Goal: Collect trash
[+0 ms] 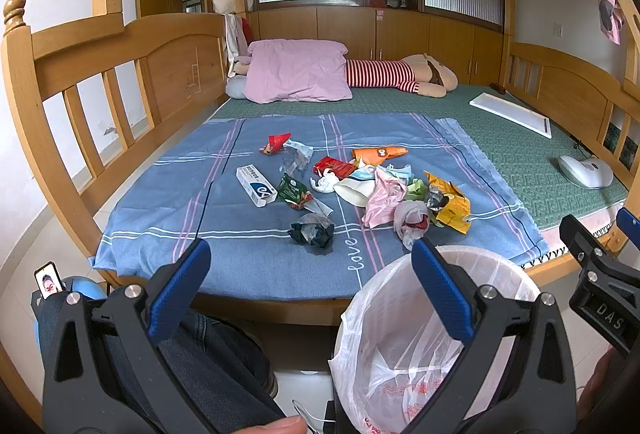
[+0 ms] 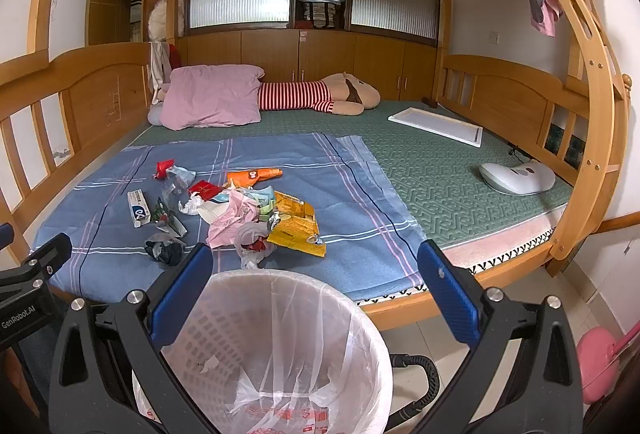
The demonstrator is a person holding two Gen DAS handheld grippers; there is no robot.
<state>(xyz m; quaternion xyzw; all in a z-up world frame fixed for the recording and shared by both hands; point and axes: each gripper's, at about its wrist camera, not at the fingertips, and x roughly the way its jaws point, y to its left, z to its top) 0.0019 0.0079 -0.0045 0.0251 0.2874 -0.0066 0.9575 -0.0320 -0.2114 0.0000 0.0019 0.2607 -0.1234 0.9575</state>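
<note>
Several pieces of trash lie on a blue sheet [image 1: 256, 258] on the bed: a white box [image 1: 256, 185], a dark crumpled bag [image 1: 312, 230], a pink bag [image 1: 383, 199], a yellow wrapper [image 1: 450, 206] and an orange wrapper [image 1: 378, 153]. The pile also shows in the right wrist view [image 2: 240, 212]. A white bin lined with a clear bag [image 1: 404, 346] [image 2: 276, 350] stands on the floor by the bed. My left gripper [image 1: 310, 266] is open and empty, short of the bed edge. My right gripper [image 2: 316, 270] is open and empty above the bin.
A wooden bunk frame [image 1: 84, 74] surrounds the green mattress [image 1: 520, 150]. A pink pillow [image 1: 296, 70], a striped plush toy [image 1: 396, 74], a white board [image 1: 512, 112] and a white device [image 1: 586, 172] lie further back. A pink object [image 2: 600, 358] stands on the floor.
</note>
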